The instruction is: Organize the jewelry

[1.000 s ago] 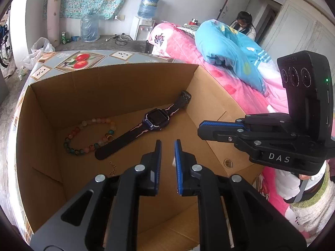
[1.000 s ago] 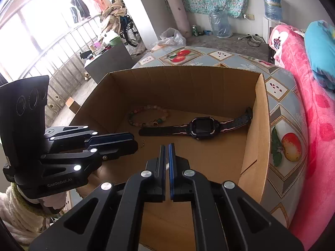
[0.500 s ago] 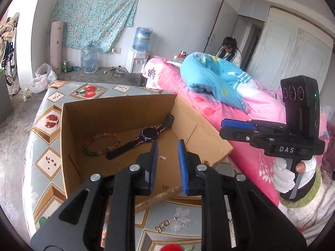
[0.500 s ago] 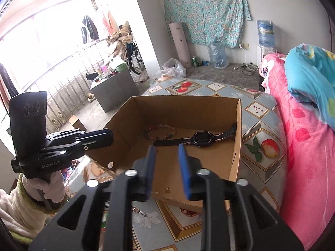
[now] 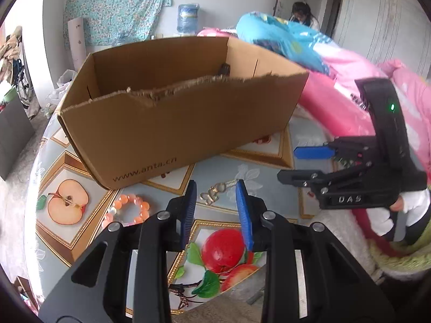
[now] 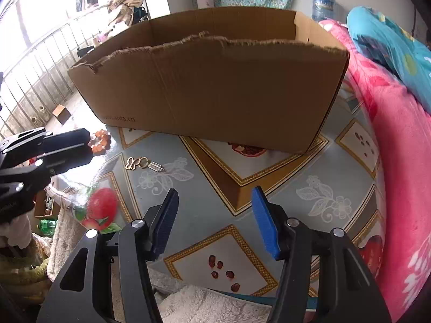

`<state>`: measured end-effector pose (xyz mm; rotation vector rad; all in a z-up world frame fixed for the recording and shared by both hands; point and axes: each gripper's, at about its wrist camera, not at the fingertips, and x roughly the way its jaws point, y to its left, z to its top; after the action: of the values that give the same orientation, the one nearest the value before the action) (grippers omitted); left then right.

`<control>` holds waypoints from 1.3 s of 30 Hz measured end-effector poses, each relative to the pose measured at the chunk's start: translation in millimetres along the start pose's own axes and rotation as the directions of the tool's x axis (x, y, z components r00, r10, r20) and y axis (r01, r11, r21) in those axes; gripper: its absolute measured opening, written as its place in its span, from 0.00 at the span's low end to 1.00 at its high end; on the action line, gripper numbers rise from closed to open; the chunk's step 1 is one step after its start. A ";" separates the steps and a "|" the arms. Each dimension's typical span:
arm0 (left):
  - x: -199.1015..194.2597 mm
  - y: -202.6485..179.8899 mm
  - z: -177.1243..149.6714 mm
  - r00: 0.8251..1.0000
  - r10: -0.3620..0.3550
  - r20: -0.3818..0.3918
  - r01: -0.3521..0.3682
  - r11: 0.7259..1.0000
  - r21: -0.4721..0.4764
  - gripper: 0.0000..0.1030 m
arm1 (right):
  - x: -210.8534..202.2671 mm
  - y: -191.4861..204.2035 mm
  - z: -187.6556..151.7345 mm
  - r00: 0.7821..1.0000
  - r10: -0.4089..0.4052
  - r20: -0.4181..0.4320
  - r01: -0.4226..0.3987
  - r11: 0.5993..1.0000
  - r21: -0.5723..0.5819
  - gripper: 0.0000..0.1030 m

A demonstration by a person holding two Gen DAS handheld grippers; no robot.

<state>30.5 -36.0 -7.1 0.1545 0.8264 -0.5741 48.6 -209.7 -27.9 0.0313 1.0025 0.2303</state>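
A brown cardboard box (image 5: 188,123) stands on the fruit-print tablecloth (image 5: 258,177); it also shows in the right wrist view (image 6: 215,88). A gold clasp pendant (image 5: 215,192) lies in front of the box, just ahead of my open, empty left gripper (image 5: 216,191); the right wrist view shows it too (image 6: 144,163). An orange bead bracelet (image 5: 129,210) lies left of it, also seen in the right wrist view (image 6: 101,140). My right gripper (image 6: 214,196) is open and empty above the cloth. A watch strap tip (image 5: 224,69) peeks inside the box.
A pink bed cover (image 6: 390,134) with a blue pillow (image 6: 390,45) runs along the right. The table's near edge has a white fuzzy fabric (image 6: 204,304). A balcony railing (image 6: 35,80) is at the left.
Both grippers have pulled back out of the box and dropped low in front of it. Both have opened wider. The box inside is now mostly hidden by its front wall.
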 end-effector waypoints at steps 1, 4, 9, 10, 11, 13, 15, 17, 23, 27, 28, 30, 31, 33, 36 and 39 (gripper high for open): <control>7.6 0.5 -1.6 1.000 0.007 -0.021 -0.007 1.000 0.008 0.27 | 4.5 -2.3 0.9 1.000 -0.018 -0.005 0.018 1.000 0.006 0.56; 22.9 2.7 -4.2 0.999 0.005 -0.053 -0.004 1.000 0.014 0.27 | 9.5 -0.5 4.9 0.999 -0.040 0.009 0.040 0.999 -0.016 0.66; 40.2 1.6 -1.9 0.996 0.037 -0.079 -0.034 0.999 0.037 0.24 | 15.4 0.3 9.5 1.000 -0.024 0.014 0.024 0.999 -0.027 0.78; 43.1 2.2 -2.6 0.995 0.041 -0.090 -0.038 0.999 0.039 0.20 | 15.5 0.2 9.4 1.000 -0.016 0.014 0.016 0.999 -0.028 0.81; 43.8 1.2 -3.1 0.995 0.049 -0.084 -0.045 0.998 0.046 0.19 | 15.3 -0.6 9.6 1.000 -0.007 0.012 0.008 1.000 -0.026 0.86; 45.1 2.4 -1.4 0.995 0.056 -0.087 -0.052 0.997 0.055 0.15 | 14.1 -3.4 8.5 1.000 0.015 0.009 -0.014 1.000 -0.015 0.92; 45.2 5.1 -0.3 0.995 0.051 -0.087 -0.047 0.998 0.051 0.13 | 13.0 -7.1 6.2 1.000 0.027 0.012 -0.027 1.000 -0.001 0.94; 45.4 6.2 1.2 0.995 0.047 -0.087 -0.042 0.998 0.052 0.12 | 11.2 -9.4 5.2 0.999 0.032 0.013 -0.032 0.999 0.009 0.94; 45.6 5.7 4.9 0.994 0.048 -0.100 -0.042 0.997 0.059 0.12 | 6.8 -15.8 -1.0 0.999 0.032 0.022 -0.032 0.999 0.034 0.94; 49.4 0.5 8.2 0.992 0.053 -0.111 -0.046 0.996 0.073 0.12 | 4.1 -17.5 -3.8 1.000 0.018 0.020 -0.018 0.999 0.029 0.94; 50.2 -0.2 8.7 0.992 0.054 -0.113 -0.046 0.996 0.073 0.12 | 4.1 -16.8 -4.2 1.000 0.014 0.019 -0.015 1.000 0.026 0.94; 51.5 -1.3 9.5 0.992 0.055 -0.115 -0.047 0.996 0.072 0.12 | 6.4 -12.3 -3.2 1.000 0.008 0.020 -0.009 1.000 0.021 0.94; 51.8 -2.1 9.7 0.992 0.056 -0.113 -0.048 0.996 0.075 0.12 | 6.5 -11.9 -3.5 1.000 0.006 0.021 -0.007 1.000 0.019 0.94; 52.2 -2.6 9.5 0.993 0.052 -0.110 -0.044 0.996 0.073 0.07 | 6.5 -11.0 -3.8 1.000 0.004 0.023 -0.004 1.000 0.019 0.94; 52.3 -2.0 9.3 0.993 0.053 -0.107 -0.047 0.997 0.058 0.05 | 7.8 -8.9 -3.2 1.000 0.000 0.023 -0.001 1.000 0.016 0.94; 51.8 -1.5 8.4 0.994 0.048 -0.103 -0.043 0.998 0.048 0.04 | 11.1 -3.6 -2.5 1.000 -0.008 0.022 0.008 1.000 0.012 0.94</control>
<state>62.9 -62.0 -39.1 0.2460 0.9085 -0.5453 52.9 -211.2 -39.0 0.0402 0.9824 0.2164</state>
